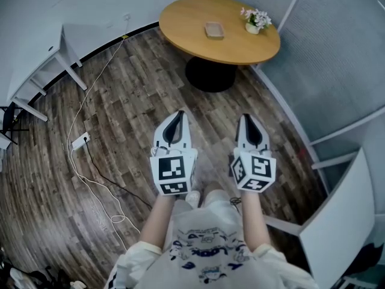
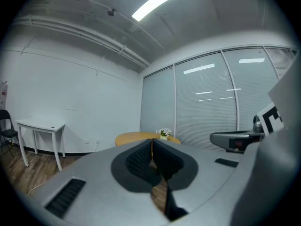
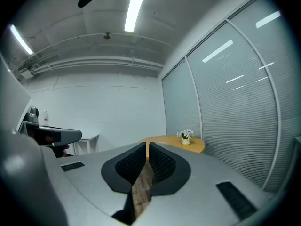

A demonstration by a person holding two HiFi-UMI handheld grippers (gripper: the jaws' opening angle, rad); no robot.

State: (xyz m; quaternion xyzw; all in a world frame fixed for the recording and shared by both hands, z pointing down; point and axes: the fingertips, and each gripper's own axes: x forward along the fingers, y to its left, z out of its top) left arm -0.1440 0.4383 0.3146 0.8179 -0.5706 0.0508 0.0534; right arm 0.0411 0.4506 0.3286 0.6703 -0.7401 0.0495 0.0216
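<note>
I hold both grippers side by side at waist height over the wood floor, pointing toward a round wooden table [image 1: 186, 26]. My left gripper [image 1: 178, 114] is shut with nothing between its jaws; its tips meet in the left gripper view [image 2: 152, 140]. My right gripper [image 1: 248, 117] is also shut and empty, its tips closed in the right gripper view [image 3: 146, 145]. On the table stand a small pot of flowers [image 1: 255, 20] and a flat tan dish [image 1: 214, 29]. The flower pot [image 2: 163, 133] shows past the left jaws, and again as the flowers [image 3: 186, 136] beyond the right jaws.
A white desk [image 1: 36, 53] stands at the left wall, also seen as the white desk [image 2: 41, 128]. A white cable with a power strip [image 1: 80, 141] trails across the floor. Glass partitions with blinds [image 1: 337, 59] run along the right. A white board [image 1: 337, 221] leans at lower right.
</note>
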